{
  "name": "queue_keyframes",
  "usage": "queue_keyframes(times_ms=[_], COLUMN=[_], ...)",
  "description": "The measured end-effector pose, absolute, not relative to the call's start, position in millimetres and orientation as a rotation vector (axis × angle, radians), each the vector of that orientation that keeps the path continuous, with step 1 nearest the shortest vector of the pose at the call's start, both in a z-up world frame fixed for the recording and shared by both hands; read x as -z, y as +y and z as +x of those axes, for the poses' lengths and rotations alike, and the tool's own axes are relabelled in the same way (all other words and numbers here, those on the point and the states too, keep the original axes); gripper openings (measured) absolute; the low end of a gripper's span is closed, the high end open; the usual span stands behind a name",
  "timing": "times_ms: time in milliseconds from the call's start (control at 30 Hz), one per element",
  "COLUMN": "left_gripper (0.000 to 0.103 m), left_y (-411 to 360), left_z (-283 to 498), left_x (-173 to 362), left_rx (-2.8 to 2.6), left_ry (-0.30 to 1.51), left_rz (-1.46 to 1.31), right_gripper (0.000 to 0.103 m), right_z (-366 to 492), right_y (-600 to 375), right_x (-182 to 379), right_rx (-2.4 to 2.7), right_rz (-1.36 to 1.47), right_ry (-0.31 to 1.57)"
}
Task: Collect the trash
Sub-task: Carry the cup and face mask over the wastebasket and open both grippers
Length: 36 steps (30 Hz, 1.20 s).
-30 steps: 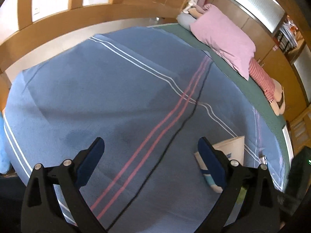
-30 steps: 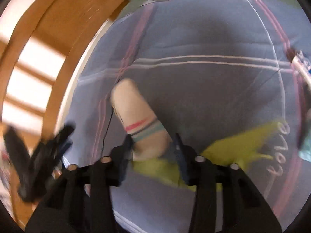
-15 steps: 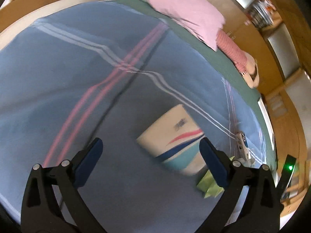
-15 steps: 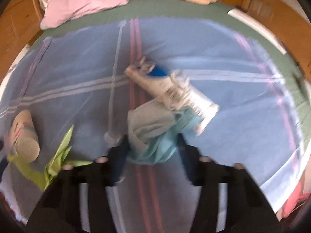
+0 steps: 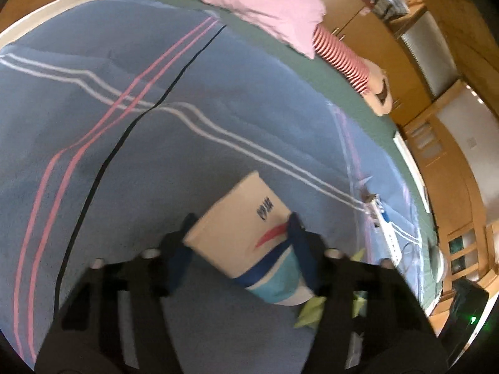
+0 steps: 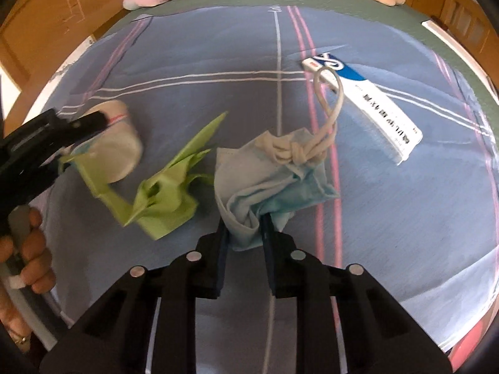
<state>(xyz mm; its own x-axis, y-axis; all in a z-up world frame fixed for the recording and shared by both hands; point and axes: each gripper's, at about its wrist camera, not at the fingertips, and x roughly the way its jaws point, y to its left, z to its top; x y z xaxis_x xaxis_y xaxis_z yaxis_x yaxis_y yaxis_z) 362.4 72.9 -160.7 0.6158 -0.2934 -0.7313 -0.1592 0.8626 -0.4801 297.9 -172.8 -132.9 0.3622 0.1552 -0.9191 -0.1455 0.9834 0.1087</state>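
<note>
My left gripper [image 5: 240, 233] is shut on a flattened beige paper cup [image 5: 246, 227] with red and blue stripes, lying on the blue bedspread; the cup also shows in the right wrist view [image 6: 120, 152], with the left gripper [image 6: 46, 137] on it. My right gripper [image 6: 243, 230] is shut on the near edge of a crumpled light-blue face mask [image 6: 271, 180] with knotted white ear loops. A crumpled green paper [image 6: 165, 193] lies between cup and mask. A white and blue box [image 6: 368, 99] lies beyond the mask.
The striped blue bedspread [image 6: 218, 62] covers the bed. A pink pillow [image 5: 265, 0] and a red-striped soft toy [image 5: 346, 59] lie at the head. Wooden cabinets [image 5: 436, 124] line the walls. A black device with a green light [image 5: 467, 311] stands at the bed's right.
My left gripper moved to the cup and closed on it. My right gripper swung from the cup to the face mask and closed on its edge.
</note>
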Motion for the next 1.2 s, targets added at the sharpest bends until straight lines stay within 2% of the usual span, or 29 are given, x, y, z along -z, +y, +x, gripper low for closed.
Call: queue_keyframes(times_ms=[100,300,467,600,933,1100,1200], left_gripper=[0.03,0.018,0.018,0.018,0.018,0.018,0.018], left_y=[74.0,61.7,56.7,62.6,97.2,61.9,27.8], left_z=[355.6,299.4,246.5,225.9,171.7,135.0,113.5], left_x=[149.3,110.5,78.8,77.9,50.4,28.9,24.5], left_rx=[0.094,-0.015,-0.11,-0.139,0.231,0.476,0.6], left_ry=[0.881,0.752,0.592,0.575,0.505,0.503,0.534], left_rz=[-0.541,-0.358,-0.187,-0.188,-0.474,-0.495,-0.457], right_gripper=[0.015,0.011,0.011,0.011,0.011,0.011,0.011], right_z=[286.5,265.7,248.8,238.2,147.4,78.6,41.0], right_y=[-172.2,-174.2,-183.5,-191.9,-263.5,-308.9,-322.8], right_x=[128.8,117.2,104.7,78.5,0.4,5.2,23.4], right_rx=[-0.214,-0.218,-0.207,-0.206,-0.213,-0.169,-0.184], right_rz=[0.02,0.06,0.096,0.151,0.241,0.28,0.269], right_ry=[1.183,1.143,1.103,1.019,0.824,0.864,0.963])
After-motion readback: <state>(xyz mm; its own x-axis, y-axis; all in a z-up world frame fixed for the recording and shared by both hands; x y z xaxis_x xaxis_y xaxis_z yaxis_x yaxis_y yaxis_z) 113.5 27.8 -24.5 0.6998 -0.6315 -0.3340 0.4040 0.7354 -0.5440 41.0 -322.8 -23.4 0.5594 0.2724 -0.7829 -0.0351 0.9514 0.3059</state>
